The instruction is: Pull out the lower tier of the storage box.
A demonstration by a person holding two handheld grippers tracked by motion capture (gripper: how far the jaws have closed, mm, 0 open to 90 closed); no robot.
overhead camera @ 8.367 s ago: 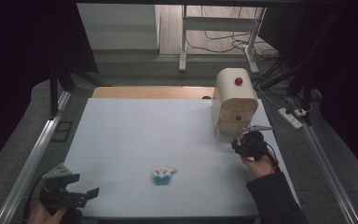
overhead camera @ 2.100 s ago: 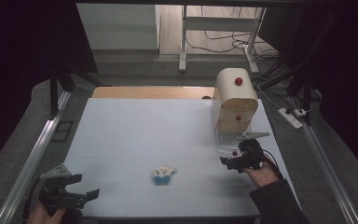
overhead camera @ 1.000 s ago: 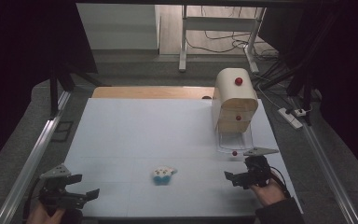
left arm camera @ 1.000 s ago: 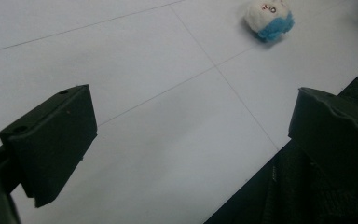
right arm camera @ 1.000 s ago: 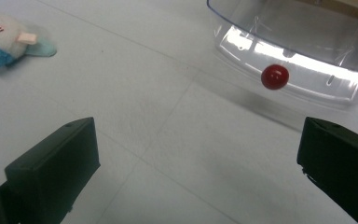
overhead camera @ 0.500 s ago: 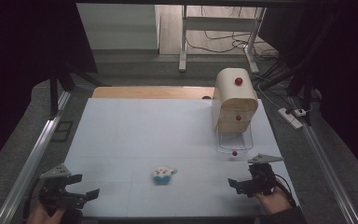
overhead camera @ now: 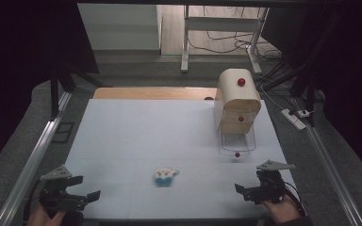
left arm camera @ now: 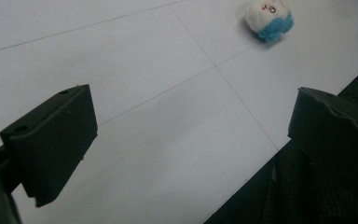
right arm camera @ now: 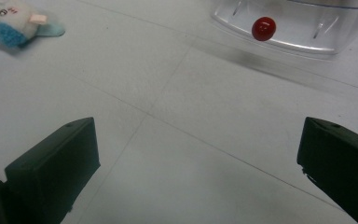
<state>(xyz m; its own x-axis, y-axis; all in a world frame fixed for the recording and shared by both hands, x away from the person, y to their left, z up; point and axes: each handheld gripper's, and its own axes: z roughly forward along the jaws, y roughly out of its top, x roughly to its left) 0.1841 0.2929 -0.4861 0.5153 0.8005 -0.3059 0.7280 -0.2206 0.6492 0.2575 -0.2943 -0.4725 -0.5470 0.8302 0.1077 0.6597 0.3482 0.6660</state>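
I hold my right gripper low over the near right corner of the table, its jaws wide apart and empty, angled toward the middle of the table. From its own camera the two black pads stand well apart with bare surface between them, which suits a reach for something soft and rounded.

That something is the small plush toy, lying well off to the left of my right gripper and a little ahead of it. It looks fuzzy, white on top with a blue underside and a small pink bit sticking out; in the right gripper view it sits at the far upper left. I judge it will squash easily, so a gentle close across its middle should do.

Ahead of my right gripper and close by, the clear plastic drawer stands pulled out of the rounded wooden cabinet, its red knob facing me. The open drawer is smooth, hard and empty as far as I can tell through the glare, presumably ready to take the toy.

My left gripper hovers at the near left corner, jaws also spread and holding nothing; the toy lies ahead and to its right.
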